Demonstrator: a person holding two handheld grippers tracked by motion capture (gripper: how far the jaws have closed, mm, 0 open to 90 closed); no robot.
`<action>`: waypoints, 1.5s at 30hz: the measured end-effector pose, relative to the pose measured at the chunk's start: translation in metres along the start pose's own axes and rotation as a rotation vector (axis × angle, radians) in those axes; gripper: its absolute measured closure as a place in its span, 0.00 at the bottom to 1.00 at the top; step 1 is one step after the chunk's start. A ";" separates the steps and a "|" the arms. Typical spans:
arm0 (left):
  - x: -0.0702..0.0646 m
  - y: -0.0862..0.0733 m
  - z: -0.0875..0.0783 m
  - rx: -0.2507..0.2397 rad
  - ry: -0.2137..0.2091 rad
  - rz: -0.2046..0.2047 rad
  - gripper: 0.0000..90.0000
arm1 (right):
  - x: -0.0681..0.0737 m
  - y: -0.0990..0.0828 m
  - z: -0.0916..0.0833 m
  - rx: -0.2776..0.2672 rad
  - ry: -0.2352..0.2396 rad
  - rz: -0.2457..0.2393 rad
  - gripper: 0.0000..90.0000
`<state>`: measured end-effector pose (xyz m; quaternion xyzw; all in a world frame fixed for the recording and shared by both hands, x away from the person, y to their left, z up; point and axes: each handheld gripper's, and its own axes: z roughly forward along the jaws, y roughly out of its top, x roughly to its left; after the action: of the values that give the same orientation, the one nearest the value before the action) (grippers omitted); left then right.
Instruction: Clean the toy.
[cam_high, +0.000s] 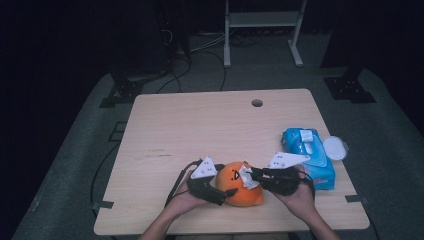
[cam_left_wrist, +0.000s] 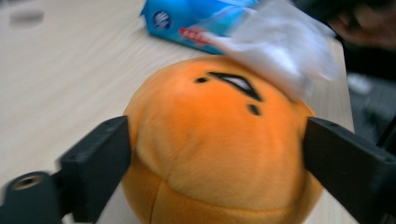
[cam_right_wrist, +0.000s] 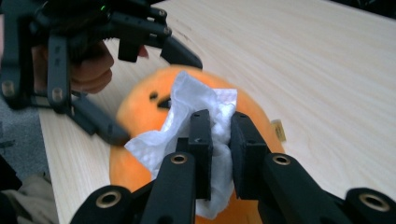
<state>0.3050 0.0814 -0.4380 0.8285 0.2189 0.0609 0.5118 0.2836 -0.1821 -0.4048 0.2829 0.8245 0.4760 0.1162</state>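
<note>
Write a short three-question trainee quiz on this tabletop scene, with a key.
1. True or false: the right claw is shut on a white wipe.
2. What lies between the jaws of the left claw? A) the blue wipe pack B) the orange plush toy C) a cable
3. Where does the blue wipe pack lie relative to the orange plush toy in the high view?

Key:
1. True; the wipe is pinched between its jaws and rests against the toy.
2. B; the jaws flank the toy's sides.
3. To the toy's right, near the right edge of the table, with its white lid flipped open.
</note>
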 end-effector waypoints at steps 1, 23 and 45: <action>0.000 0.000 0.001 0.004 0.001 -0.010 0.08 | 0.000 -0.001 0.000 0.001 0.003 0.005 0.88; -0.013 0.002 0.007 0.016 -0.022 0.058 0.08 | 0.006 0.003 -0.005 -0.004 0.023 -0.029 0.88; -0.029 0.008 0.012 0.048 -0.009 0.204 0.09 | 0.020 0.011 0.001 -0.013 0.079 -0.047 0.89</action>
<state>0.2854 0.0567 -0.4330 0.8587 0.1326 0.1037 0.4840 0.2721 -0.1660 -0.3939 0.2436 0.8319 0.4891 0.0967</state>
